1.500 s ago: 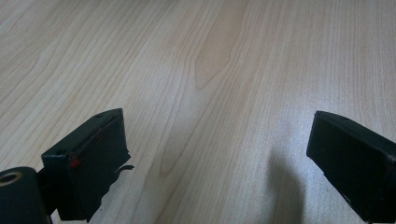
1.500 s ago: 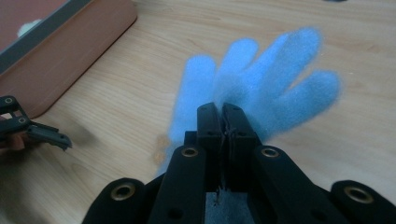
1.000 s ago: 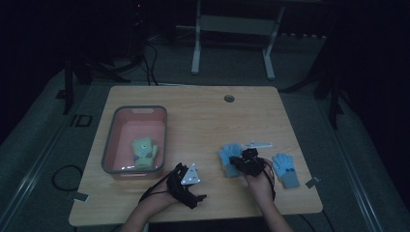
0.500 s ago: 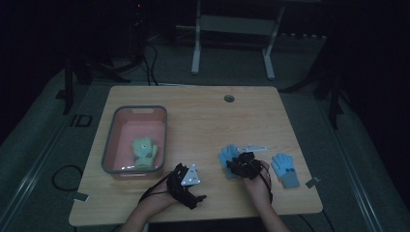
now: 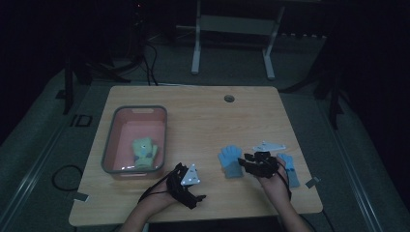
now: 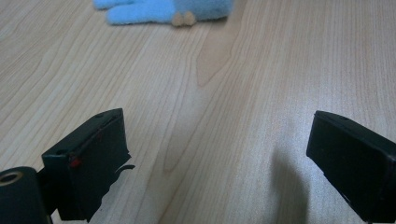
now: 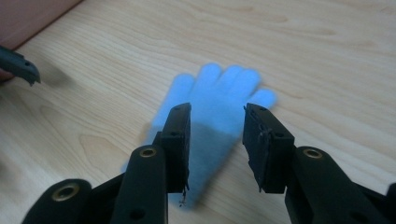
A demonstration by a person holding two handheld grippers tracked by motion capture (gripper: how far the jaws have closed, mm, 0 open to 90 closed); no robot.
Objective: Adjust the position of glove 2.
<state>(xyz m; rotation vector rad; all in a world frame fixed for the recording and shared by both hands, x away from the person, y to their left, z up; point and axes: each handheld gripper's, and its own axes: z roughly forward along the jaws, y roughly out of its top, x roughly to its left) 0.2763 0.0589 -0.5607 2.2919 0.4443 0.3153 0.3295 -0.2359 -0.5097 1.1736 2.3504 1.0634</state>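
Note:
A light blue glove (image 5: 231,162) (image 7: 219,88) lies flat on the wooden table (image 5: 203,125), fingers pointing away. My right gripper (image 5: 249,164) (image 7: 217,121) hovers just above its cuff; the jaws have just been opening and stand apart with nothing pinched between them. A second blue glove (image 5: 290,170) lies just right of that hand. My left gripper (image 5: 196,193) (image 6: 219,140) rests near the front edge, jaws wide open over bare wood, with the blue glove (image 6: 163,9) farther off. A green glove (image 5: 144,152) lies in the pink bin (image 5: 113,140).
The pink bin with its grey rim stands at the left of the table, its corner (image 7: 28,14) seen beyond the glove. A round cable hole (image 5: 229,98) sits near the far edge. A metal stand (image 5: 232,29) is on the floor behind.
The right gripper has let go of the blue glove and drawn back a little toward the right. The glove now lies spread flat. The left gripper has stayed put.

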